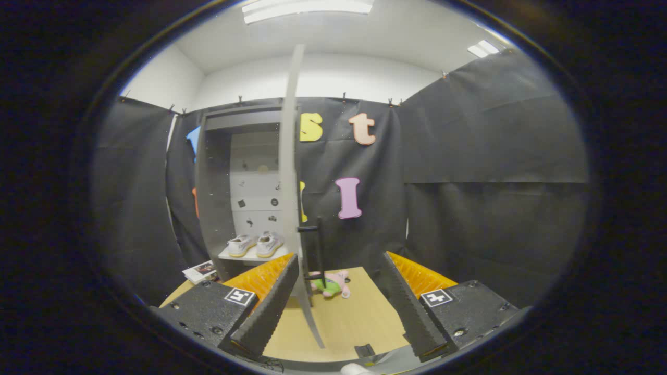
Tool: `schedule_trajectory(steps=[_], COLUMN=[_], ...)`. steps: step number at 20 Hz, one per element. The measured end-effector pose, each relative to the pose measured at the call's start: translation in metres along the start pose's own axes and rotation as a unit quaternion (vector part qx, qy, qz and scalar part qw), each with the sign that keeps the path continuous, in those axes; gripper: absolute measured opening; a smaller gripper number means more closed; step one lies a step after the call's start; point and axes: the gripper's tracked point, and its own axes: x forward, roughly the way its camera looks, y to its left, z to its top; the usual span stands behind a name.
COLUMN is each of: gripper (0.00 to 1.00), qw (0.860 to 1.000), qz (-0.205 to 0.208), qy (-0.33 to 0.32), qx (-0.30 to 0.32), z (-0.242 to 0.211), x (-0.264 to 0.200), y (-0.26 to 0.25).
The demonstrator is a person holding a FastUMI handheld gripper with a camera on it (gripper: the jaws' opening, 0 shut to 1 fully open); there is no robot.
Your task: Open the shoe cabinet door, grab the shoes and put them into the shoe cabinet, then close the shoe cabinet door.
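Observation:
The grey shoe cabinet (214, 198) stands open beyond my left finger. A pair of white shoes (255, 245) sits side by side on its white shelf (251, 255). The cabinet door (289, 172) is swung out edge-on toward me, and its lower edge runs down between my fingers close to the left one. A black bar handle (318, 250) is on the door's right face. My gripper (344, 312) is open, with the door edge and the handle in the gap and neither finger touching them.
The cabinet stands on a light wooden table (346, 317). A small pink and green plush toy (333, 284) lies on the table just beyond the handle. A booklet (200, 271) lies at the cabinet's left foot. Black cloth walls close in behind and at both sides.

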Motion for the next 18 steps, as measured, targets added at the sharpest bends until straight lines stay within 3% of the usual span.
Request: schedule_trajectory(steps=[3, 5, 11, 18], gripper=[1.00, 1.00, 1.00, 0.96], qw=[1.000, 0.999, 0.986, 0.983], qz=[0.010, 0.037, 0.158, 0.178], qy=[0.002, 0.011, 0.044, 0.052], qx=[0.007, 0.007, -0.011, -0.017], z=[0.001, -0.001, -0.010, -0.009], x=[0.034, 0.065, 0.104, 0.107], y=[-0.029, -0.033, 0.001, 0.012])
